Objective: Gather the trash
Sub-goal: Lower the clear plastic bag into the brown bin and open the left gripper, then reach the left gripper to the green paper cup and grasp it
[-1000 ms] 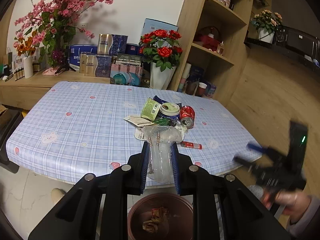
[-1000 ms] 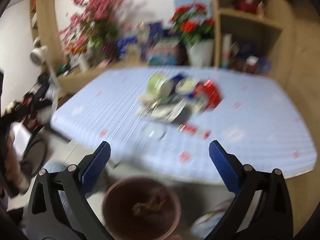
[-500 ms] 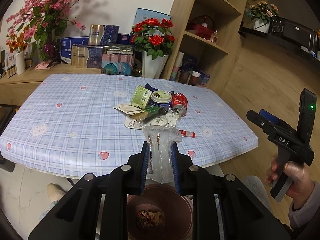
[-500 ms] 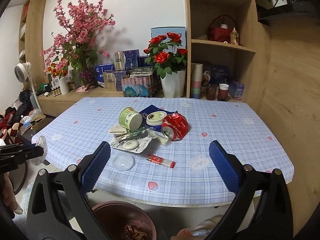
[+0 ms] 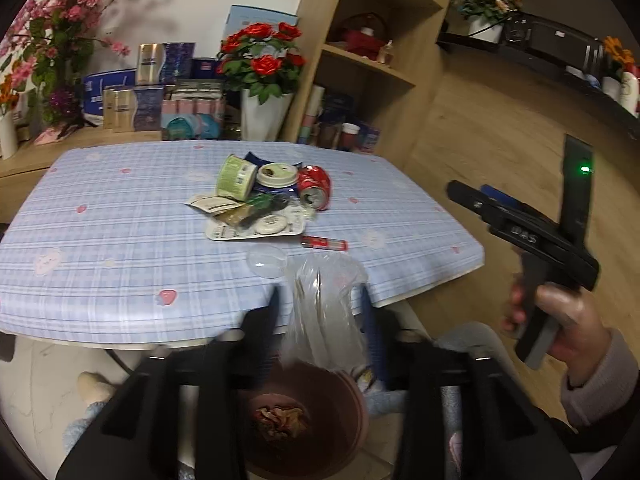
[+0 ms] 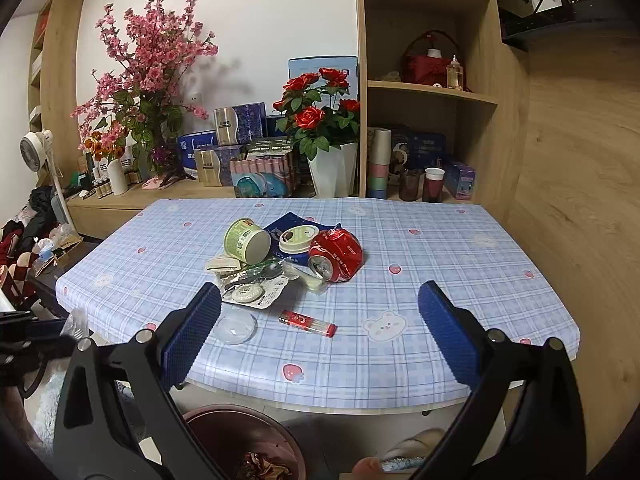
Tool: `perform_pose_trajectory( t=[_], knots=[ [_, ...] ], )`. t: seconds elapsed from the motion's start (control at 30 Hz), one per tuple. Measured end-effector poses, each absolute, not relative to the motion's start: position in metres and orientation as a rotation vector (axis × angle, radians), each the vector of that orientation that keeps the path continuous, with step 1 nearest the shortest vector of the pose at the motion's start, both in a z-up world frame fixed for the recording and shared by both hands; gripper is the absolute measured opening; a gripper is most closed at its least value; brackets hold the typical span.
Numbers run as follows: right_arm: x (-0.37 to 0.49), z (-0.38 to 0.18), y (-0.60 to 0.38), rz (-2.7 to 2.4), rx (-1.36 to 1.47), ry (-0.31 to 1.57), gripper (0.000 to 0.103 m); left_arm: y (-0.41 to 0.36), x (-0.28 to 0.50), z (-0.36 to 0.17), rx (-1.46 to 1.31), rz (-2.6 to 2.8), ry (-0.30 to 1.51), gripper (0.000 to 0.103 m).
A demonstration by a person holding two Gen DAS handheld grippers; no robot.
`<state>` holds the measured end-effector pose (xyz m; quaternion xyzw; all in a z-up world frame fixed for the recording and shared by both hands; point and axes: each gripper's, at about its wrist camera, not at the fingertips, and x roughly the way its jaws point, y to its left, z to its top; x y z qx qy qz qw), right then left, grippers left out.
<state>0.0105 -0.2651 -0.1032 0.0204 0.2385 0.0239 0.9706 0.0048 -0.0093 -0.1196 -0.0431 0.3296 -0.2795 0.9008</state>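
My left gripper (image 5: 320, 304) has its jaws spread, and a clear crumpled plastic wrapper (image 5: 324, 308) hangs between them above the dark red trash bin (image 5: 352, 412); the image is blurred. A pile of trash lies mid-table: a crushed red can (image 6: 338, 254), a green cup (image 6: 246, 240), a white lid (image 6: 296, 239), a foil packet (image 6: 254, 294), a red stick wrapper (image 6: 308, 323) and a clear round lid (image 6: 235, 329). My right gripper (image 6: 318, 332) is open and empty over the table's near edge; it also shows in the left wrist view (image 5: 520, 228).
The table (image 6: 460, 280) has a blue checked cloth. The bin also shows in the right wrist view (image 6: 212, 432), below the table edge with crumpled trash inside. Behind stand a rose vase (image 6: 332, 168), boxes, and a wooden shelf unit (image 6: 432, 92).
My left gripper's jaws have spread apart from the plastic wrapper, which now sits loose and lower between them. The left gripper moved back and right. The right gripper has steadied, facing the table.
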Motion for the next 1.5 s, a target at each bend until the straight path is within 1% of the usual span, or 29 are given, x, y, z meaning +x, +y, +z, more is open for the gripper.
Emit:
perform_pose_trajectory(
  t=[0.03, 0.07, 0.27, 0.43, 0.93, 1.5],
  knots=[
    [0.010, -0.103, -0.265, 0.048, 0.042, 0.484, 0.097, -0.009, 0.003, -0.119, -0.086, -0.575, 0.670, 0.071],
    [0.010, -0.103, -0.264, 0.048, 0.043, 0.485, 0.097, -0.009, 0.000, -0.118, -0.081, -0.569, 0.659, 0.076],
    [0.009, -0.103, -0.260, 0.049, 0.029, 0.484, 0.097, 0.000, -0.001, -0.111, -0.064, -0.492, 0.604, 0.090],
    [0.011, -0.105, -0.261, 0.047, 0.030, 0.492, 0.097, 0.014, 0.005, -0.105, -0.060, -0.369, 0.550, 0.097],
    [0.034, -0.112, -0.280, 0.021, 0.045, 0.524, 0.097, 0.051, 0.047, -0.103, -0.094, -0.182, 0.514, 0.097],
    [0.084, -0.135, -0.295, 0.014, 0.048, 0.599, 0.097, 0.034, 0.112, -0.123, -0.074, -0.189, 0.582, 0.097]
  ],
)
